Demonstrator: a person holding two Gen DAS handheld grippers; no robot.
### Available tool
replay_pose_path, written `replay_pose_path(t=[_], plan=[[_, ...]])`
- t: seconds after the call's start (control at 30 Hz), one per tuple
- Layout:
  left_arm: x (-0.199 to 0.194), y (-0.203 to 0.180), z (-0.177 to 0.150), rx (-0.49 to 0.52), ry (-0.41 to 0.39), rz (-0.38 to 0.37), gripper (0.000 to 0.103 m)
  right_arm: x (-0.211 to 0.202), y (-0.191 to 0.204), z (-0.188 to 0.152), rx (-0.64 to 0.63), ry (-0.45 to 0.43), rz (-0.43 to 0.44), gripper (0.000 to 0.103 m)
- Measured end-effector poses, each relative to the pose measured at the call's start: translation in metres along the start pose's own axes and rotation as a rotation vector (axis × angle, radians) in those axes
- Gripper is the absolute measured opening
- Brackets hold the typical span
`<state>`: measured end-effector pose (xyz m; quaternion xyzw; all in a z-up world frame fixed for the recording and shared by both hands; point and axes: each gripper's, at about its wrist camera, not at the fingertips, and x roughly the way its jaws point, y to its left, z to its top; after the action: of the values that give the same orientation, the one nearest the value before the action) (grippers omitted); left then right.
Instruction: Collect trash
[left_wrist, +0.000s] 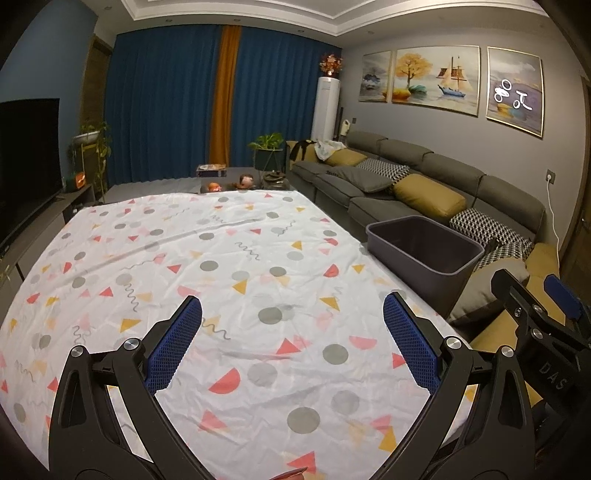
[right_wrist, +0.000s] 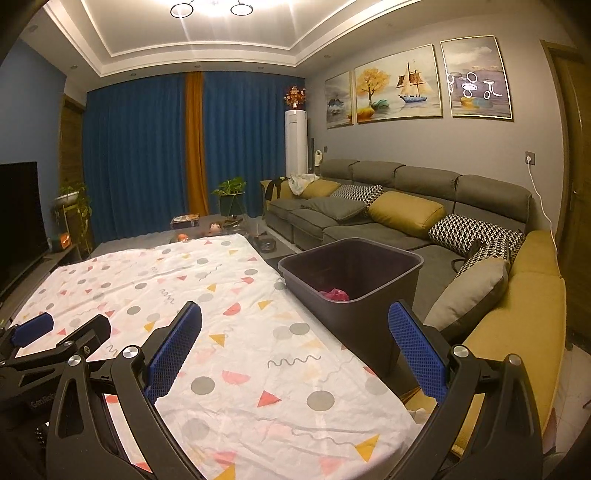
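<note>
A dark grey trash bin stands off the right edge of a table covered with a white patterned cloth. In the right wrist view a crumpled pink piece of trash lies inside the bin. My left gripper hovers open over the near part of the cloth, nothing between its blue pads. My right gripper is open too, held over the table's right edge just short of the bin. Each gripper shows at the side of the other's view.
A grey sofa with yellow and patterned cushions runs along the right wall behind the bin. A television stands at the left. A low table with small items lies beyond the cloth's far edge.
</note>
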<state>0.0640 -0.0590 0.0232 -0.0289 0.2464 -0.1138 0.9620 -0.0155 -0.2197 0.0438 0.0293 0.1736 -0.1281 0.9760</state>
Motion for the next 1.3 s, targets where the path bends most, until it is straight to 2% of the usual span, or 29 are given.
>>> replay_pose_path(t=[0.77, 0.97, 1.3], plan=[[-0.0011, -0.0042, -0.0028, 0.006, -0.003, -0.011, 0.097, -0.0012, -0.0013, -0.0026, 0.007, 0.005, 0.004, 0.097], [0.0013, -0.0025, -0.0043, 0.003, 0.009, -0.010, 0.089, -0.0009, -0.0012, -0.0045, 0.010, 0.011, 0.004, 0.097], [-0.0010, -0.0039, -0.0041, 0.008, 0.003, -0.011, 0.088, 0.0006, 0.0003, -0.0048, 0.013, 0.013, 0.012, 0.097]])
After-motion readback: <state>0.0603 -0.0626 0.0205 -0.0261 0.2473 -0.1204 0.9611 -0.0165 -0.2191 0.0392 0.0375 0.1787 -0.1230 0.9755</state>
